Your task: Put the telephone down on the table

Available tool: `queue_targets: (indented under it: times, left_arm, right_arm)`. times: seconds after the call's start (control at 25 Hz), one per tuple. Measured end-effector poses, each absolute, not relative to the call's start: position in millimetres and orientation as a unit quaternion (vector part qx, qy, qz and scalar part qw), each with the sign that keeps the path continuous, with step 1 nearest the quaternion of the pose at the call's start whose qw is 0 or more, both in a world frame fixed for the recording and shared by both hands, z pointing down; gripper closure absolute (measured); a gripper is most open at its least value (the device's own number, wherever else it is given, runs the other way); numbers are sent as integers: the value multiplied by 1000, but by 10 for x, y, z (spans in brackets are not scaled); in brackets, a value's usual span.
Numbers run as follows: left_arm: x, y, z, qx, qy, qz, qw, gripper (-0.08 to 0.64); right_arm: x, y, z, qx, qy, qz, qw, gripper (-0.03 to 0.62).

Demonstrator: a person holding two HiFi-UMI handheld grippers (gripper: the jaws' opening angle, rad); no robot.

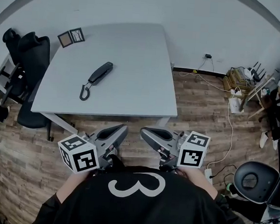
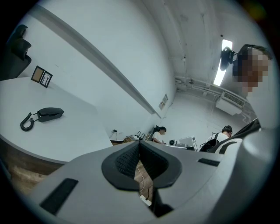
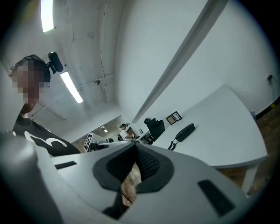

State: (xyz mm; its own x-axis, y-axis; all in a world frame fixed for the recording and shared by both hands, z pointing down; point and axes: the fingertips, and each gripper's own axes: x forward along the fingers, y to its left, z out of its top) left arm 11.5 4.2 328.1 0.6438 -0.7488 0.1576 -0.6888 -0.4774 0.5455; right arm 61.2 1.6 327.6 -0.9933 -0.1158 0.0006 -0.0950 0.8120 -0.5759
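The black telephone handset (image 1: pixel 100 73) lies flat on the grey table (image 1: pixel 132 84), its coiled cord (image 1: pixel 85 92) curling toward the near-left. It also shows lying on the table in the left gripper view, telephone (image 2: pixel 50 113), and in the right gripper view, telephone (image 3: pixel 185 131). My left gripper (image 1: pixel 122 128) and right gripper (image 1: pixel 144 131) hang side by side close to my body, in front of the table's near edge and well short of the telephone. Both are shut with nothing between the jaws, as the left gripper (image 2: pixel 139 145) and right gripper (image 3: pixel 134 148) show in their own views.
A pair of small picture frames (image 1: pixel 71 37) stands at the table's far-left corner. Black office chairs (image 1: pixel 31 52) crowd the table's left side. Another chair (image 1: pixel 253 180) sits at the lower right. Cables and a power strip (image 1: pixel 235 104) lie on the wooden floor to the right.
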Motion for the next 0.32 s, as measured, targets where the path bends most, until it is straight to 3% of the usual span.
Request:
queue_targets:
  times: [0.32]
  left_arm:
    - [168,7,3332,858,-418,-43,294,548]
  right_arm:
    - [659,-6,3297,-57,950,-307,24,581]
